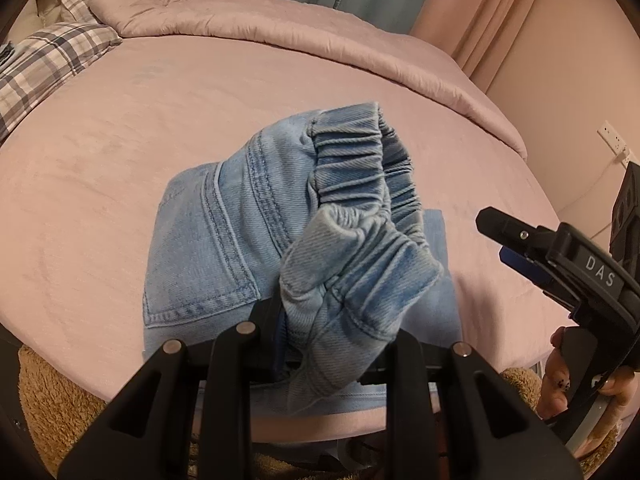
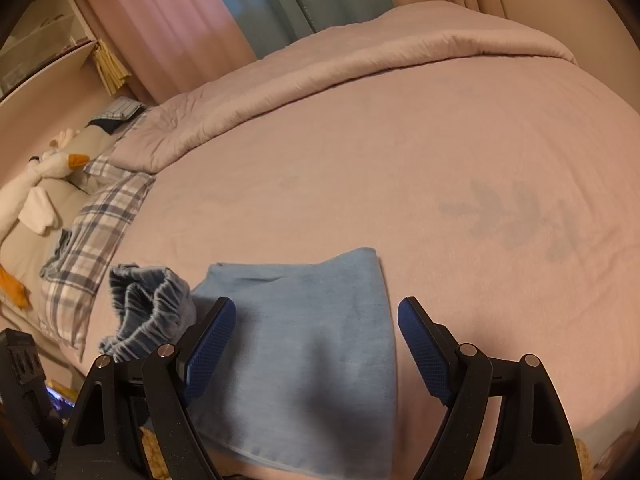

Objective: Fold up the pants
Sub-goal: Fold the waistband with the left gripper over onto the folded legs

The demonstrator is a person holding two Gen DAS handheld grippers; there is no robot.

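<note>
Light blue denim pants (image 1: 216, 248) lie partly folded on the pink bed (image 1: 120, 152), near its front edge. My left gripper (image 1: 320, 336) is shut on the elastic waistband (image 1: 360, 216) and holds that end bunched up above the rest. The denim hides its fingertips. In the right wrist view the flat folded leg part (image 2: 312, 344) lies under my right gripper (image 2: 316, 312), which is open with nothing between its blue pads (image 2: 212, 340). The lifted waistband (image 2: 148, 308) shows at the left there. The right gripper (image 1: 496, 236), held by a hand, also appears at the right of the left wrist view.
A folded pink quilt (image 1: 280, 36) runs along the far side of the bed. Plaid pillows (image 1: 44, 64) and a white goose plush (image 2: 44, 168) lie at the head end. Curtains (image 2: 168, 32) hang behind. A brown fuzzy rug (image 1: 52, 396) lies below the bed's front edge.
</note>
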